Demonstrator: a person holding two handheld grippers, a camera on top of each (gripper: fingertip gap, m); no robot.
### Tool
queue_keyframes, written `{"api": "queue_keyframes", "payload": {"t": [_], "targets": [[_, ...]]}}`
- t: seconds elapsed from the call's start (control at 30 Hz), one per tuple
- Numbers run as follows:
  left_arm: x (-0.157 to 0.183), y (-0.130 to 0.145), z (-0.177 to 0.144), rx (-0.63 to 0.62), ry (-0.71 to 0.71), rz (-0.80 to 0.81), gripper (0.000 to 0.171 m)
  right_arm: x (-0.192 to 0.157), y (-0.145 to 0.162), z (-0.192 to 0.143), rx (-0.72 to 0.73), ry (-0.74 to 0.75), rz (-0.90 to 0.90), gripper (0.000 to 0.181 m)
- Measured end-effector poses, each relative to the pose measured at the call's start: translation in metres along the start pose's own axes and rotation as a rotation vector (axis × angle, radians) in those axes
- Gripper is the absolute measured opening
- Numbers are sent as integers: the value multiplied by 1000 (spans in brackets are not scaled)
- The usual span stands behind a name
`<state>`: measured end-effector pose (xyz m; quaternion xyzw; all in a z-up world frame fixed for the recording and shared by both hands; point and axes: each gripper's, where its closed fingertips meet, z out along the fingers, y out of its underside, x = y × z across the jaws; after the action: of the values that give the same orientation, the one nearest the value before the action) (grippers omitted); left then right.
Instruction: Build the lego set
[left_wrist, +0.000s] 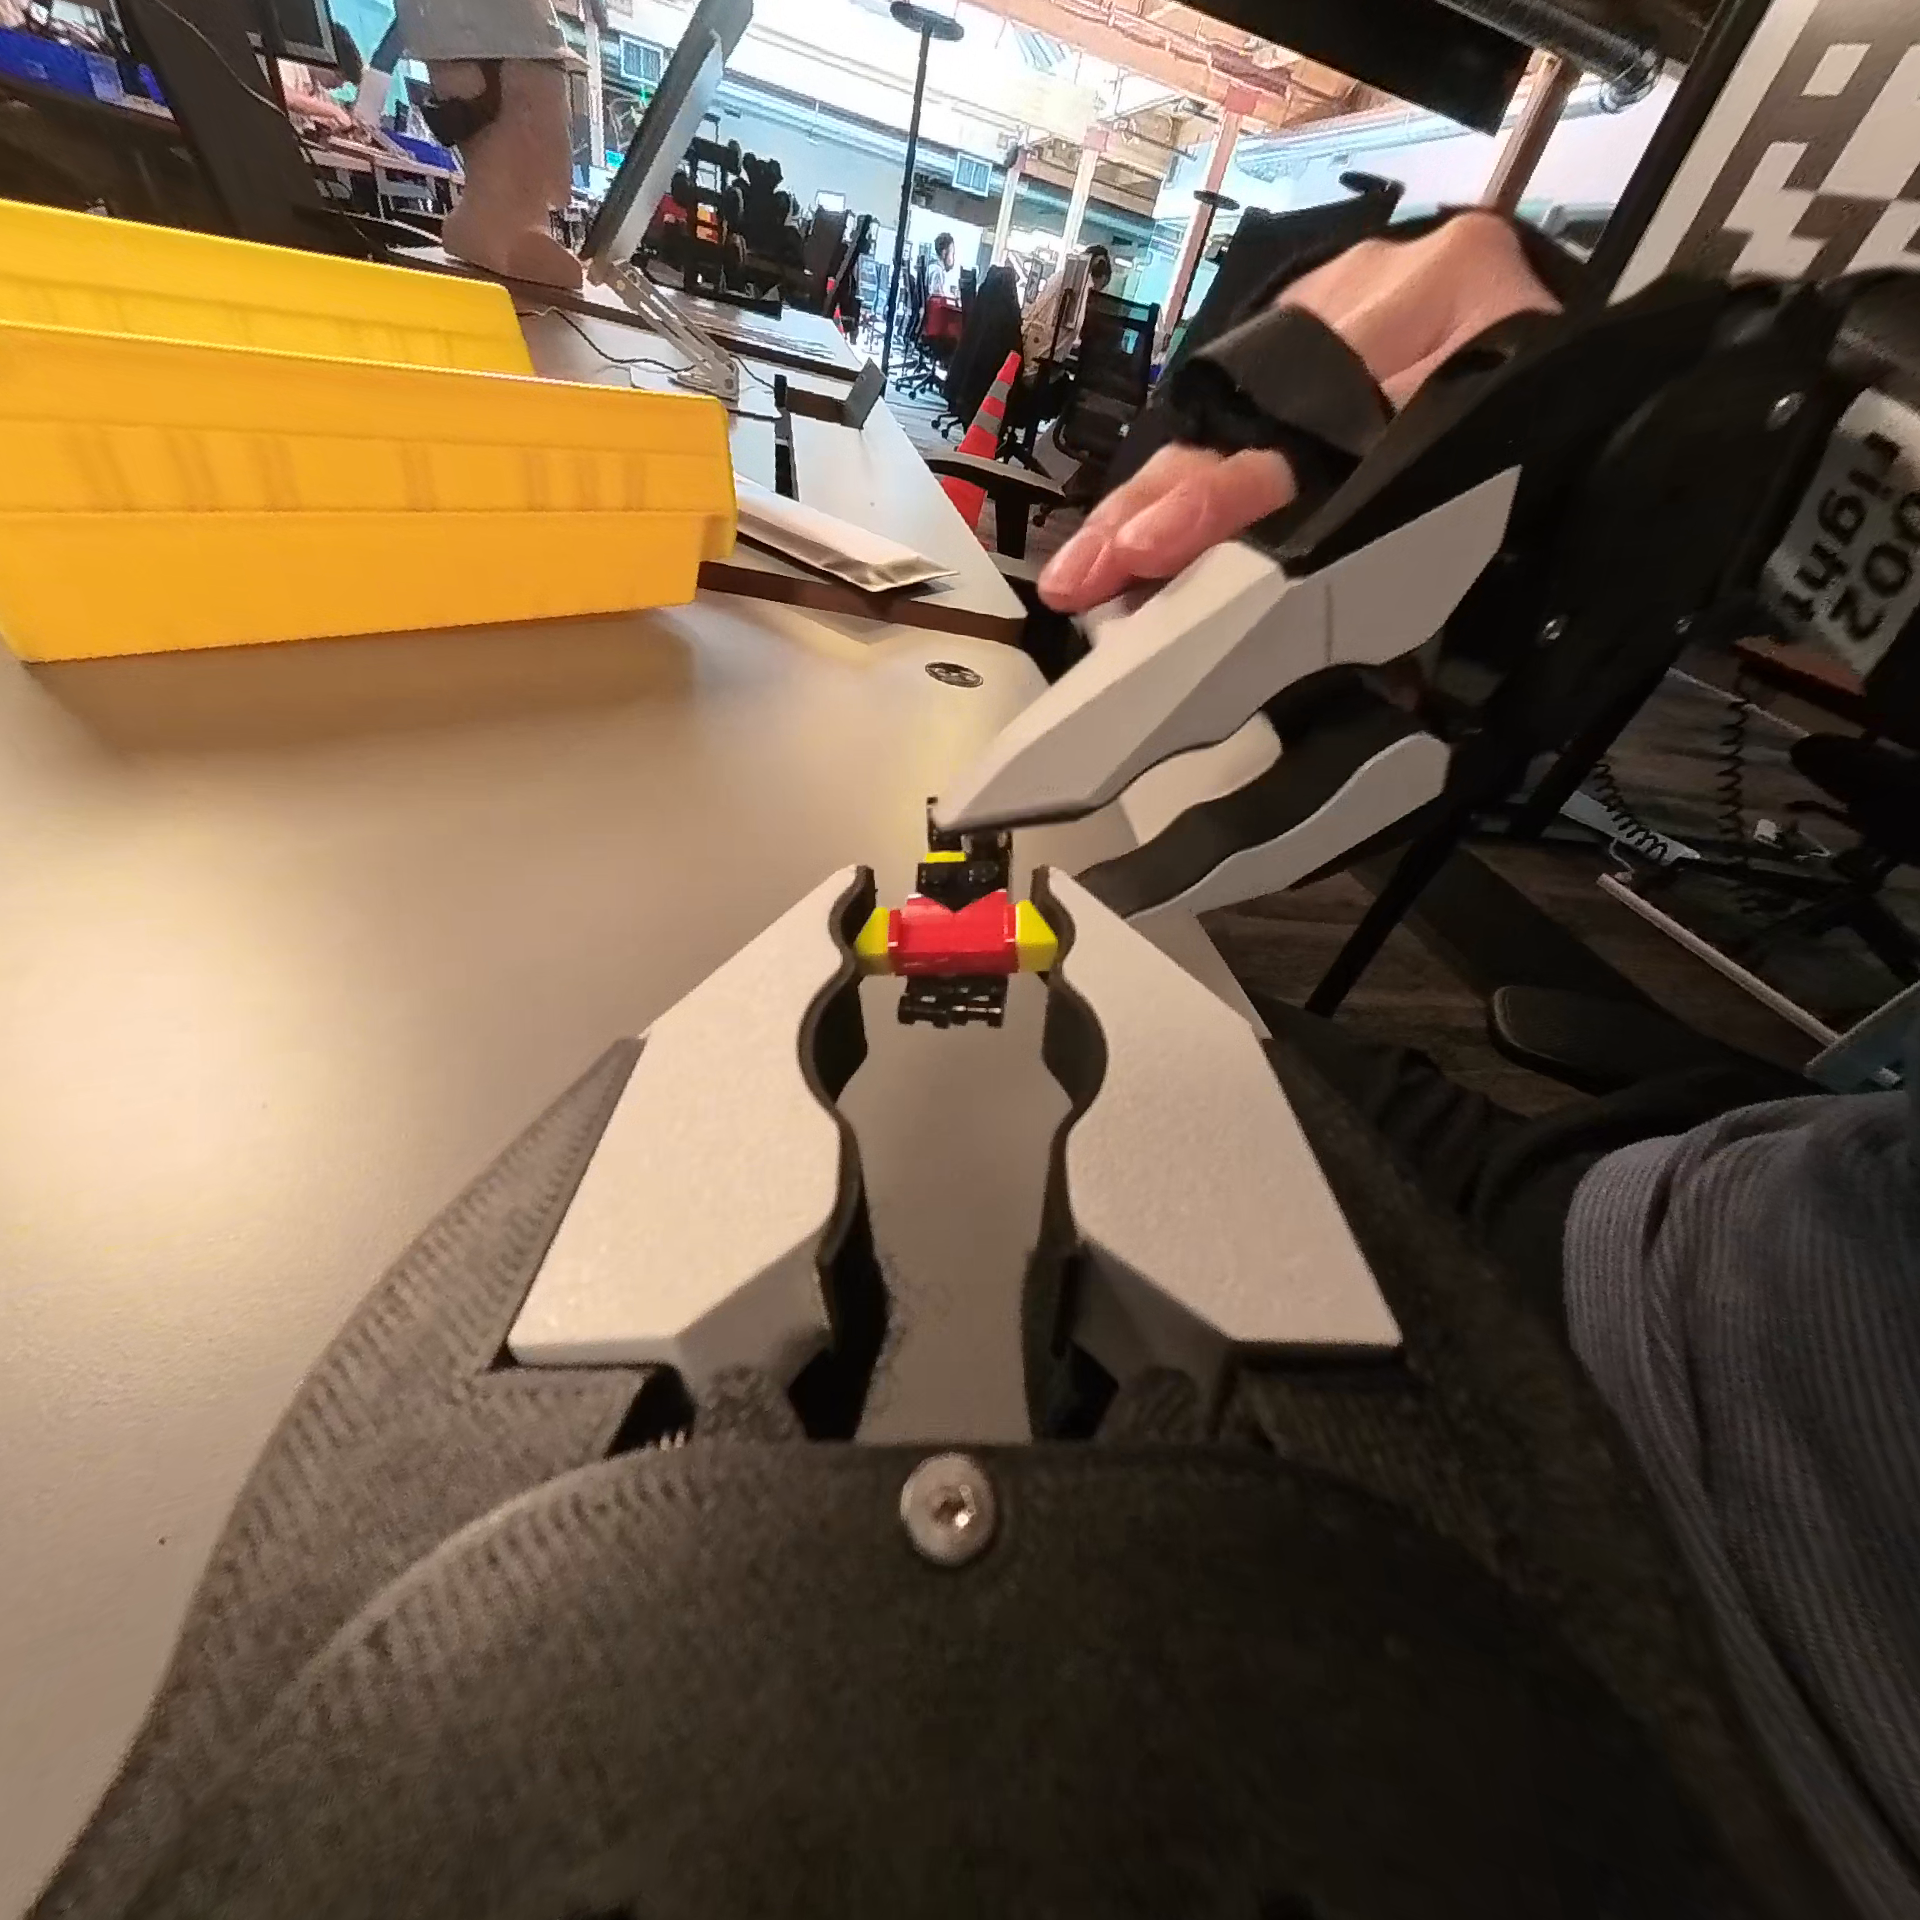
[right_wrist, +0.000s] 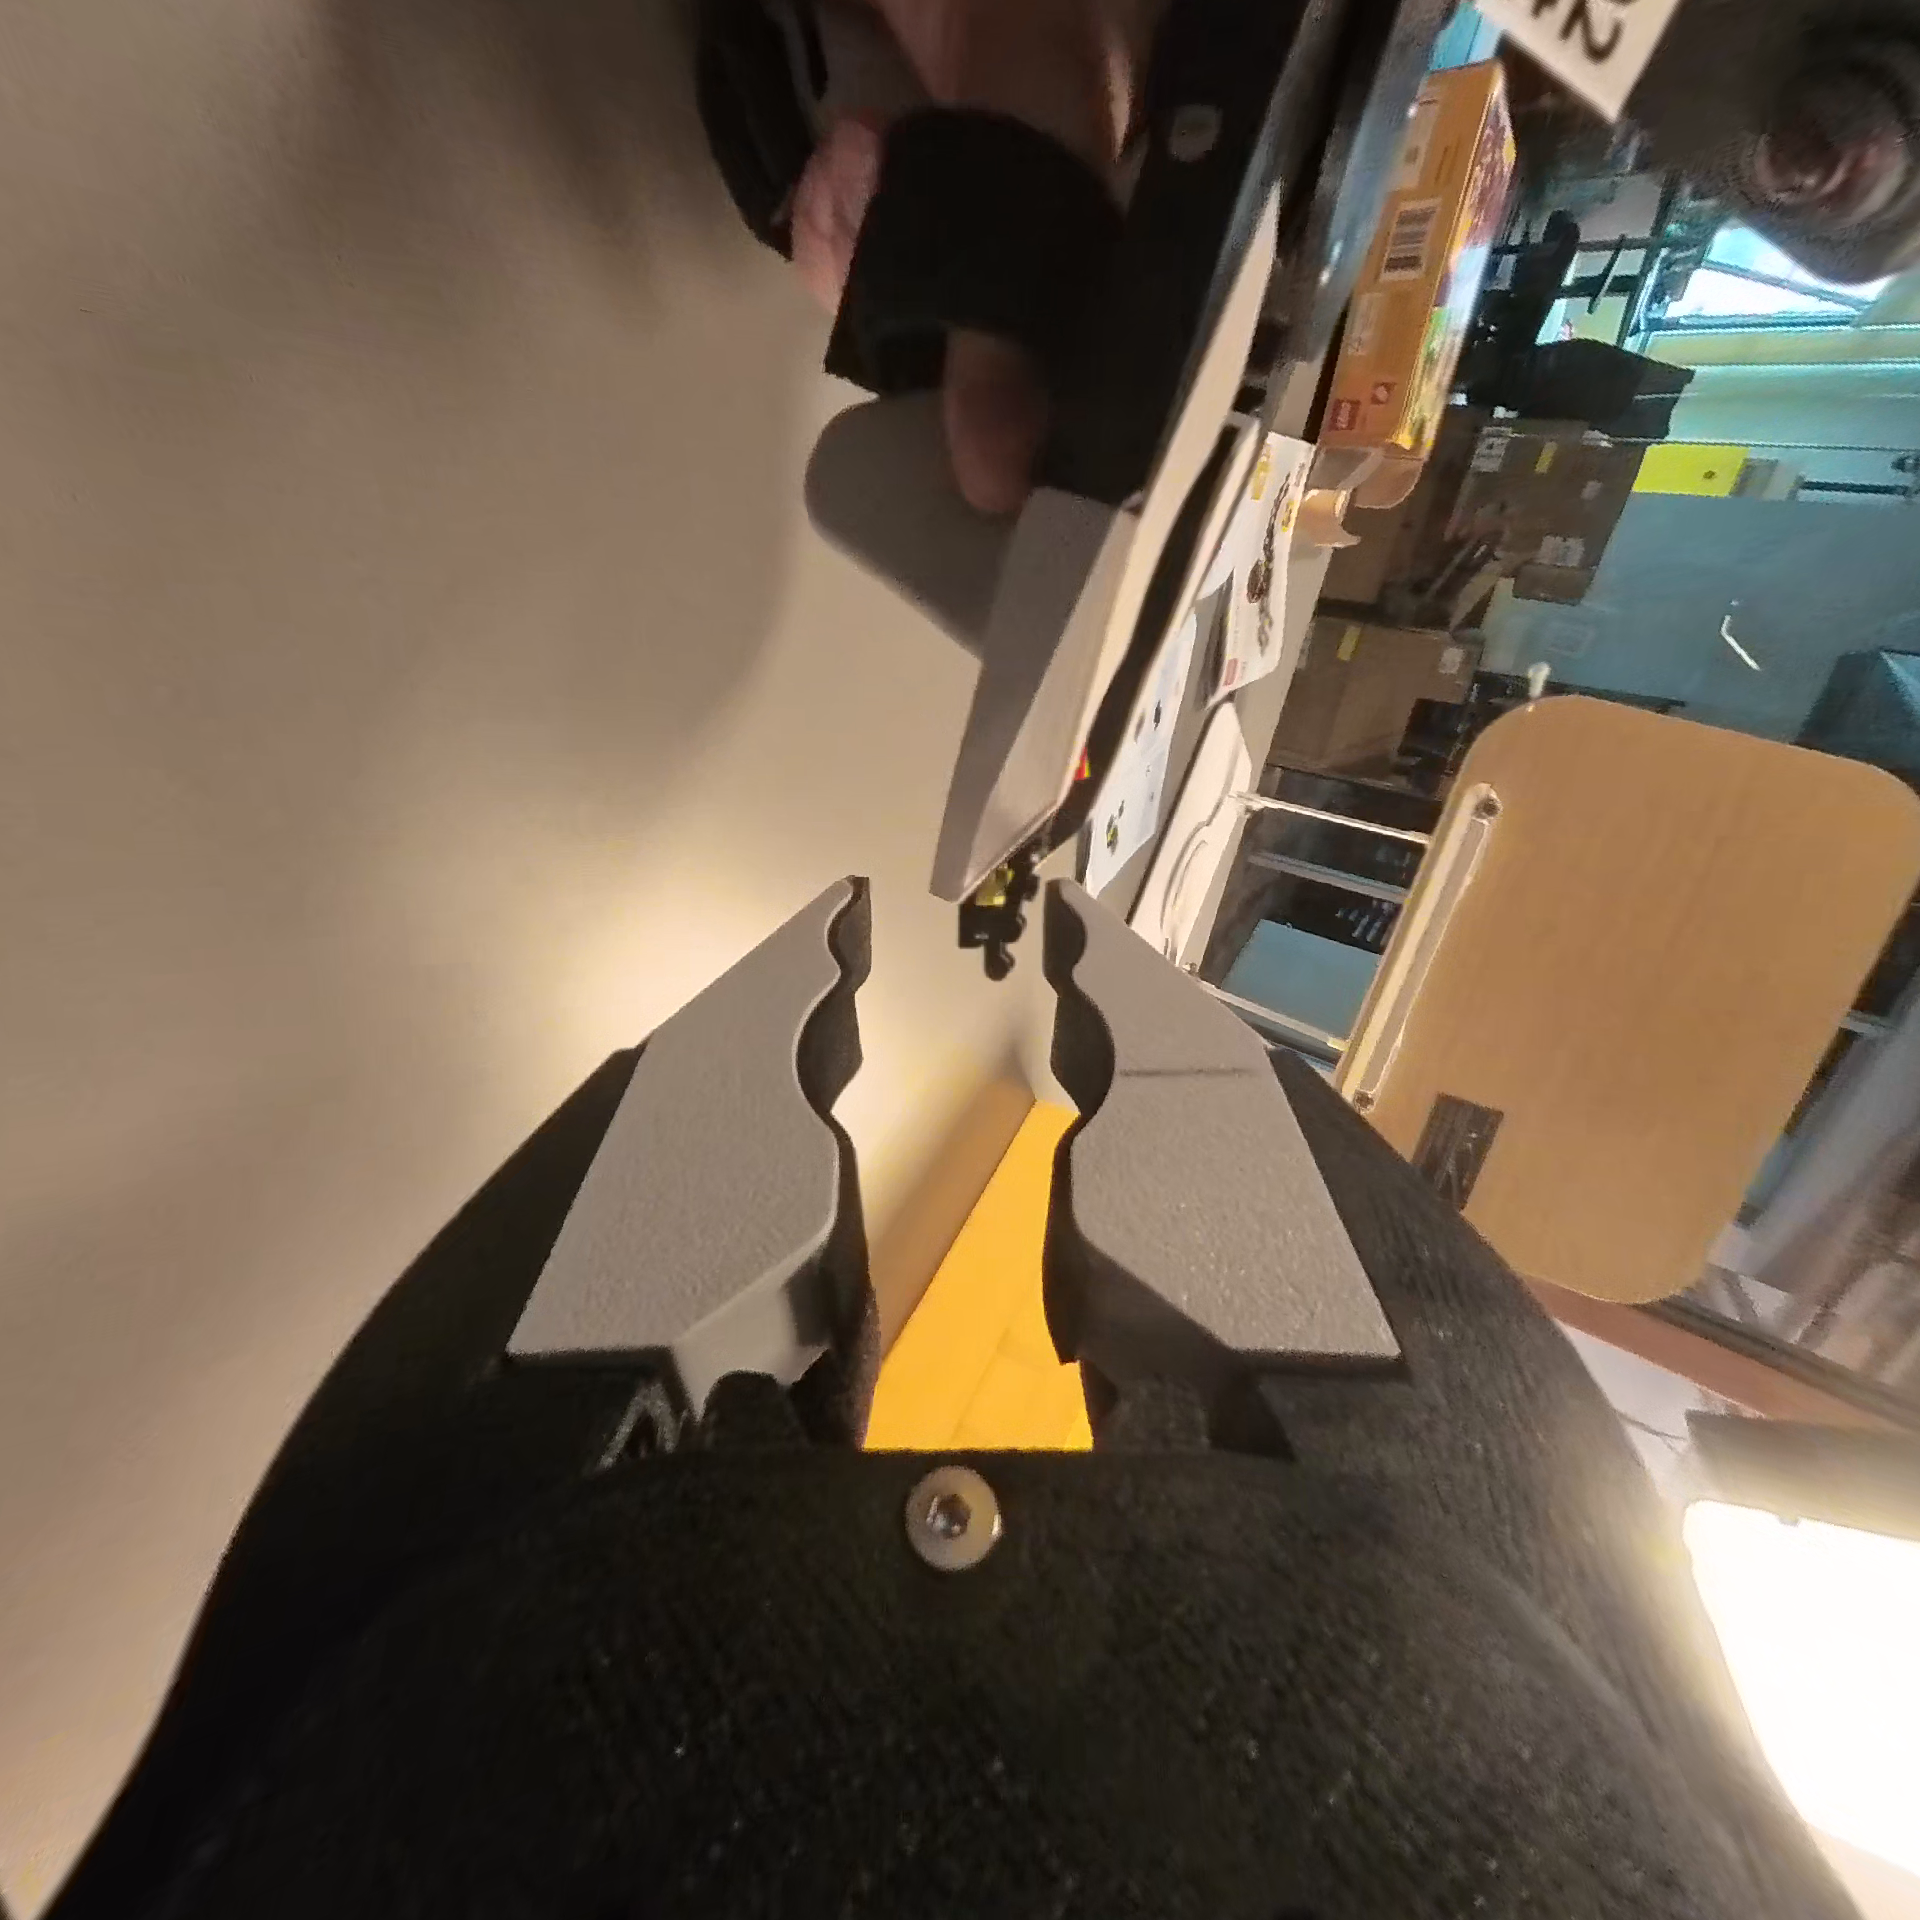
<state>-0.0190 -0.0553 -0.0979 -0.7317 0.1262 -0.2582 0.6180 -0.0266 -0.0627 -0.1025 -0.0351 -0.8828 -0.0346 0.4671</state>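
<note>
Gripping the small lego model (left_wrist: 957, 948) by its two yellow end pieces, the left gripper (left_wrist: 957, 940) is closed on it and holds it clear above the pale tabletop (left_wrist: 364, 883), well apart from the yellow bin (left_wrist: 343, 488) beyond. A red body and black parts above and below it can be made out on the model. The right gripper (left_wrist: 971, 821) is brought in from above the model, one finger tip touching or just over a small black piece at the model's top; its fingers stand apart in the right wrist view (right_wrist: 957, 899), with the black end of the model just beyond them and nothing between them. Whether that top piece is already seated cannot be told. For the step to go well, the model should be kept squarely pinched and level, and pressure should be applied straight down onto the studs, not from the side, so the model is not twisted out of the left fingers (left_wrist: 727, 1122). A slip would likely drop the model onto the tabletop.
</note>
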Motion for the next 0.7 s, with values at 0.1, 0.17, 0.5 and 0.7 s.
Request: {"api": "queue_keyframes", "payload": {"t": [0.1,0.17,0.5,0.7], "targets": [[0,0,0,-2,-1,1,29,-2,1,3,-5,3,-4,30],[1,1,1,-7,0,6,29,0,0,3,0,16,-4,24],[1,2,1,-17,7,-9,29,2,6,1,-18,70,-52,13],[2,3,1,-19,14,-21,29,3,7,-1,-25,95,-92,12]]}}
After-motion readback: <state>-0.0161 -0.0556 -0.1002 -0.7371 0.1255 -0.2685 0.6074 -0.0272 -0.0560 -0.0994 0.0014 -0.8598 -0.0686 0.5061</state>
